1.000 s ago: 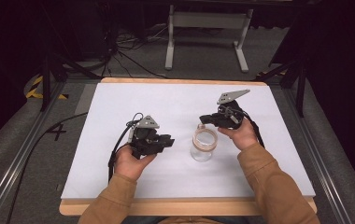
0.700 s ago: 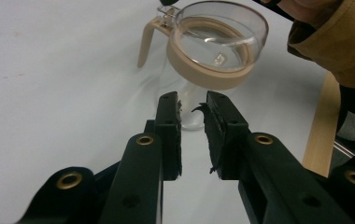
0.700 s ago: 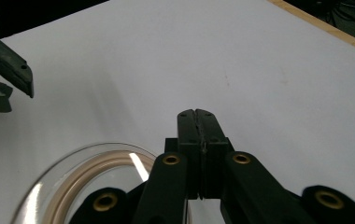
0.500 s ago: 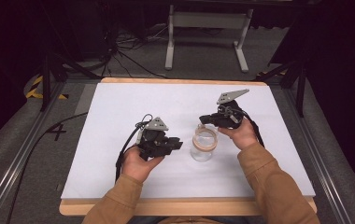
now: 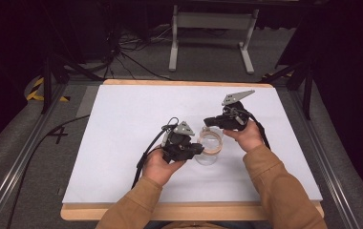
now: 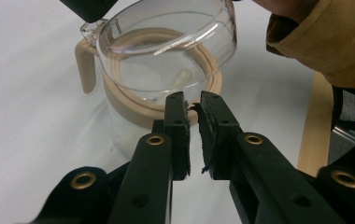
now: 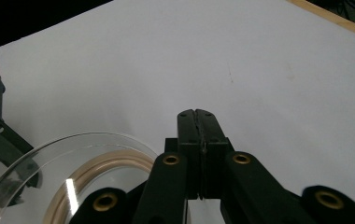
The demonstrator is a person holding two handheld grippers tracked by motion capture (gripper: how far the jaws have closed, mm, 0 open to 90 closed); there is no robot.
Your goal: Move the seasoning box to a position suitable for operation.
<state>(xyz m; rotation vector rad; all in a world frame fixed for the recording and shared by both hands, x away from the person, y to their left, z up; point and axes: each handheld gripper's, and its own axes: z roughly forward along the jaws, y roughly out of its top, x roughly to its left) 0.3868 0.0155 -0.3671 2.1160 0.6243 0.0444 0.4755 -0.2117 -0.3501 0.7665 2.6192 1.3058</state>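
Observation:
A clear glass jar [image 5: 210,147] with a tan ring [image 6: 133,111] around its mouth stands on the white table sheet [image 5: 132,124]. Its clear lid [image 6: 166,42] is tilted up above the ring. My left gripper [image 5: 197,149] points at the jar's near side. In the left gripper view its tips [image 6: 193,100] sit just at the tan ring. Its jaws have just been closing; a narrow gap remains and I see nothing held in it. My right gripper [image 5: 208,122] is at the jar's far rim, shut [image 7: 196,113], beside the lid's edge [image 7: 49,158].
A tan tab [image 6: 85,65] hangs from the ring on the jar's side. The other arm's brown sleeve [image 6: 325,42] is close behind the jar. The table's wooden front edge [image 5: 189,212] lies near the forearms. Metal stands and cables stand beyond the table.
My left hand has moved right across the sheet up to the jar, and its jaws have narrowed. The right hand and the jar have stayed put.

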